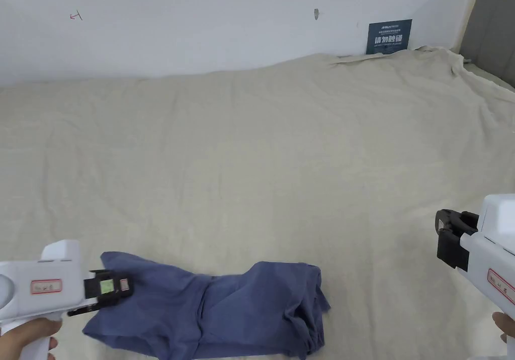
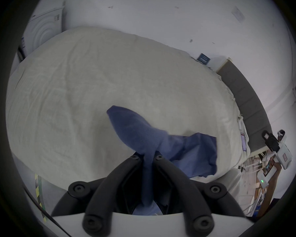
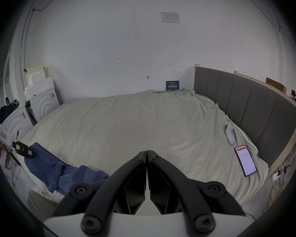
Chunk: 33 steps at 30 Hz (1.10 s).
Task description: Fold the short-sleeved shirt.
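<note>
A blue short-sleeved shirt (image 1: pixel 226 308) lies bunched and creased at the near edge of a bed with a beige sheet (image 1: pixel 261 155). My left gripper (image 1: pixel 120 286) is shut on the shirt's left end. In the left gripper view the blue cloth (image 2: pixel 143 138) runs up between the two black jaws of that gripper (image 2: pixel 148 157), which pinch it. My right gripper (image 1: pixel 445 225) hovers at the far right, apart from the shirt. In the right gripper view its jaws (image 3: pixel 146 152) meet with nothing between them, and the shirt (image 3: pixel 58 170) lies to their lower left.
A grey padded headboard (image 3: pixel 246 104) bounds the bed's right side. A phone (image 3: pixel 245 160) and a white device (image 3: pixel 229 134) lie on the sheet near it. A dark blue sign (image 1: pixel 388 36) leans on the white wall. White cabinets (image 3: pixel 41 104) stand past the bed's left end.
</note>
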Available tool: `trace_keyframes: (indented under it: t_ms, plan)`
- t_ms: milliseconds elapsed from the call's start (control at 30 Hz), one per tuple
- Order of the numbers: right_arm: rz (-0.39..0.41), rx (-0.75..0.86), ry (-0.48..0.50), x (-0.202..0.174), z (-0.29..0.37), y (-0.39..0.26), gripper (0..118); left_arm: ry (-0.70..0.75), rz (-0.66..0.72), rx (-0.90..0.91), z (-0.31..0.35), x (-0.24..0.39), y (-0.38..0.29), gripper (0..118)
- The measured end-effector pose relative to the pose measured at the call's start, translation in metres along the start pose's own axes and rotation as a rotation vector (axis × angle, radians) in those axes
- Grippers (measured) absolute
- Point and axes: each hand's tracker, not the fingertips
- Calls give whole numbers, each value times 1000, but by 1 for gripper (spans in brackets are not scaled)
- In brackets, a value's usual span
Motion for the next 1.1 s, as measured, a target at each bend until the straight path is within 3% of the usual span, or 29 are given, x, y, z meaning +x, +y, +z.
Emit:
trace_keyframes:
  t_ms: [200,433,700,867,900,1033,1100]
  plan:
    - [-7,4,-4,6,5,-3,0,-151,-100,-70,-38,77,9,7]
    - [-21,3,-29,18,12,-7,0,-217,-190,-187,-112,147,-4,7]
    - [-34,-6,-61,30,18,-12,0,-118,-288,-273,-176,198,-42,8]
    - [-35,-9,-74,34,21,-13,0,-59,-323,-267,-187,212,-51,22]
    - [-36,-9,-75,34,22,-13,0,-70,-325,-269,-185,212,-50,32]
    - [-41,-8,-79,36,24,-13,0,-136,-299,-223,-163,211,-44,102]
    - [-41,-6,-79,36,24,-12,0,-155,-289,-153,-145,209,-38,113]
